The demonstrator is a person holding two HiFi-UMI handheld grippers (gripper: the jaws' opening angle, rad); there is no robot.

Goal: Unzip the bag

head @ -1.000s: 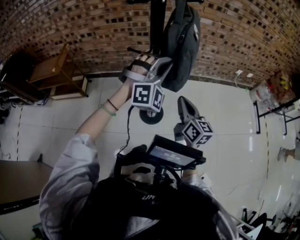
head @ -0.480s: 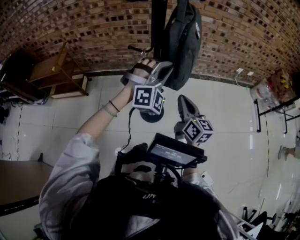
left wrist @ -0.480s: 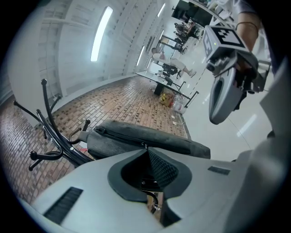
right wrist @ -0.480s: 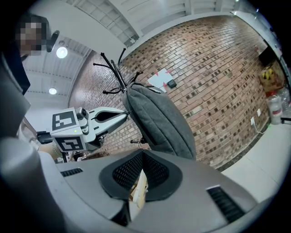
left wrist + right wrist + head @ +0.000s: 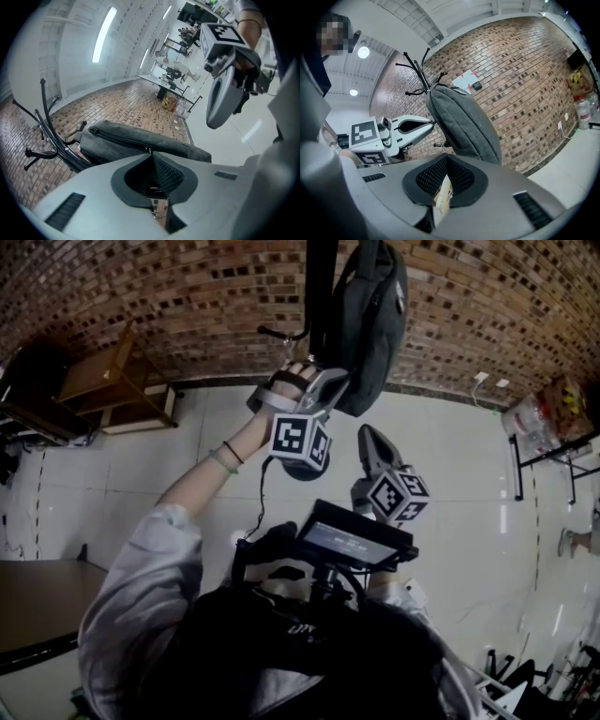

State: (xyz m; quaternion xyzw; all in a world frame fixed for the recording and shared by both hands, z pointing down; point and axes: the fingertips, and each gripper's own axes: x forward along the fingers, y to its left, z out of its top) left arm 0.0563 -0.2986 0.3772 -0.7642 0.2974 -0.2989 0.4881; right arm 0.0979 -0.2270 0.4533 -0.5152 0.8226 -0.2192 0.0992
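Note:
A dark grey bag hangs from a black coat stand in front of a brick wall. My left gripper is raised against the bag's left side. In the left gripper view its jaws are shut at the zipper line, pinching the small metal zipper pull. The right gripper view shows that left gripper touching the bag. My right gripper hangs lower and to the right, below the bag and apart from it. It is shut with nothing between its pads.
A wooden shelf stands at the wall on the left, and a dark table lies near the left edge. A rack with bags is at the right. The stand's base rests on white floor tiles.
The left gripper stays shut at the bag's side and has shifted only slightly. The right gripper holds its place below the bag.

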